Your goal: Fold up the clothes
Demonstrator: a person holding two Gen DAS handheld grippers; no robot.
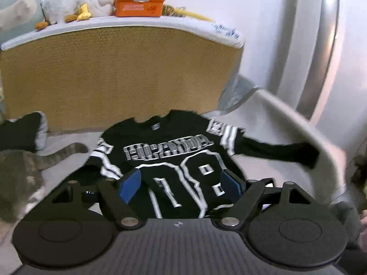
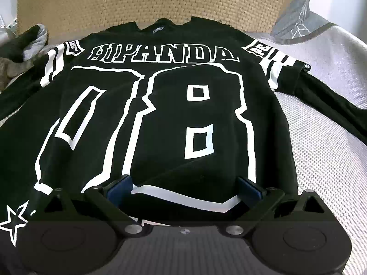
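On the pale woven surface (image 2: 325, 137) a black shirt (image 2: 160, 114) lies spread flat, back side up, with white "HIPANDA" lettering and a large outlined "08". Its collar points toward a tan woven panel (image 1: 114, 73) standing behind it.

In the left wrist view, a grey striped cat (image 1: 20, 171) sits at the far left, its tail reaching toward the shirt's left sleeve. Behind it lies a dark garment with grey lining (image 1: 27, 130). On the ledge above the panel sit white plush toys (image 1: 75, 0), then an orange first-aid box (image 1: 140, 0). The left gripper (image 1: 181, 183) hangs above the shirt's lower half, its blue-padded fingers (image 1: 129, 185) apart with nothing between them; the picture is blurred. The shirt's right sleeve (image 1: 275, 151) stretches out sideways toward a pale folded cloth edge.

In the right wrist view, the right gripper (image 2: 184, 189) is low over the shirt's hem, near the bottom of the "8". Its fingers (image 2: 120, 189) stand apart, astride a fold of the fabric; whether they touch it I cannot tell. A white star (image 2: 13, 222) marks the hem at left.
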